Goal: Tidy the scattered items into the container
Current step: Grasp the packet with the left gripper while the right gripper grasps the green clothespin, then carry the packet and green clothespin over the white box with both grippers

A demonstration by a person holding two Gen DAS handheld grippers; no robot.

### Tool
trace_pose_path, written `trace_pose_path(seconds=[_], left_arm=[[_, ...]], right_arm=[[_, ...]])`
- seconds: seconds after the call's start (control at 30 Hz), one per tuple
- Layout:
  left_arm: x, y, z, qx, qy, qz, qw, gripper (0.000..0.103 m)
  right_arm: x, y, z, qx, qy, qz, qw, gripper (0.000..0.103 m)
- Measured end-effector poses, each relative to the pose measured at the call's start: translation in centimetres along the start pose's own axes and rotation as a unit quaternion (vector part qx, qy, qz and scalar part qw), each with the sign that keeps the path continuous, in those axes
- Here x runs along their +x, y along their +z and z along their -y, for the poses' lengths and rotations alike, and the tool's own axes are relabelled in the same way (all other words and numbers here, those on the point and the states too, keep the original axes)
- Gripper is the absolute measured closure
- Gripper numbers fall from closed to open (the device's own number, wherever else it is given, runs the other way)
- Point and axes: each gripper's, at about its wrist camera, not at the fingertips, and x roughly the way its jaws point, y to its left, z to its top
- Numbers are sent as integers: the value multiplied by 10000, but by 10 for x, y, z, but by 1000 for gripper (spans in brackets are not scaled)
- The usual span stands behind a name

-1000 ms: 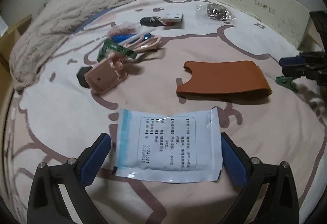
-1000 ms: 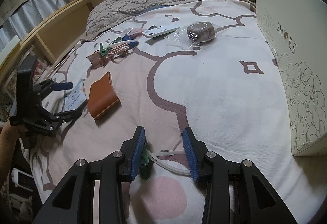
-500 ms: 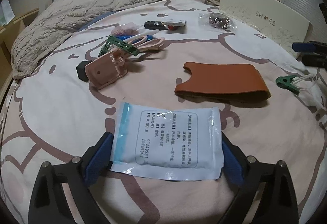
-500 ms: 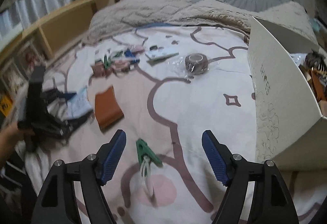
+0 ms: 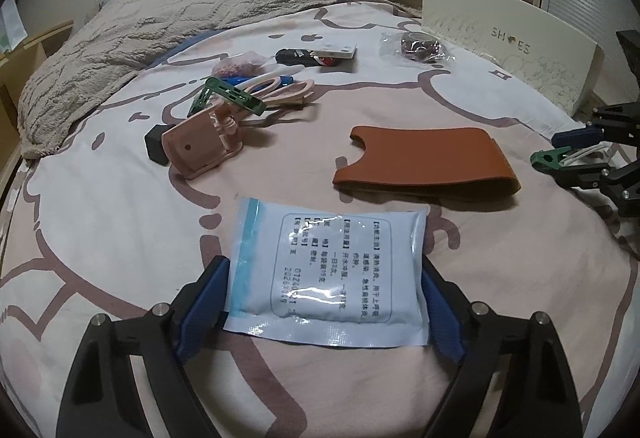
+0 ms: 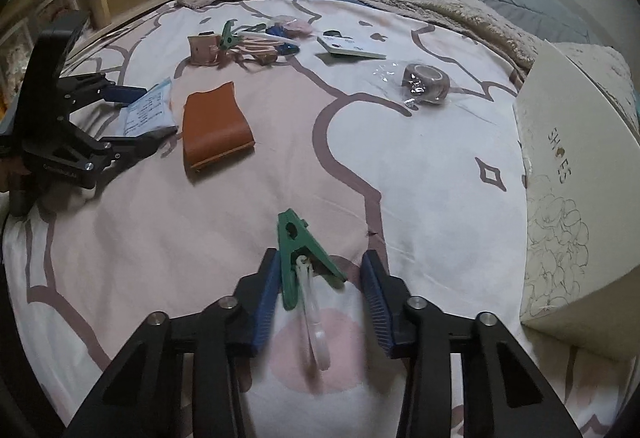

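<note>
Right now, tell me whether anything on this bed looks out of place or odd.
Nothing is damaged or spilled. The oddity is the scatter: the white sachet, tan leather sleeve, green clothespin, wrapped tape roll and a tangled heap with a pink clip all lie loose on the bedsheet, outside the shoe box.

The shoe box (image 6: pixel 576 166) runs off the right edge of the right wrist view, so its inside is hidden. In the left wrist view the right gripper (image 5: pixel 576 152) is cut by the right edge beside the shoe box, and its far pad is hidden behind the green clip (image 5: pixel 550 158). The sachet (image 5: pixel 328 270) covers the inner faces of the blue fingers (image 5: pixel 202 312); whether they press it cannot be told. Its print is too small to read. The left gripper's (image 6: pixel 132 114) handle leaves the picture at the left edge.
</note>
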Motion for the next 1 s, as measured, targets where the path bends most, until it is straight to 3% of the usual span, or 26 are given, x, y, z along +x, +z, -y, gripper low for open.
trace_pose_path(seconds=[0.4,0.7,1.0], left_arm=[[-3,1,-2,-61,-251,56,9997,32],[-7,3,-6,-156,-280,66,9995,40],[-26,10,-8,-290,-107,182,9994,40]], right_arm=[[-5,1,2,172,35,98,9998,71],[-10,1,6,301,108,204,9993,71],[-20,3,15,516,191,386,9977,71]])
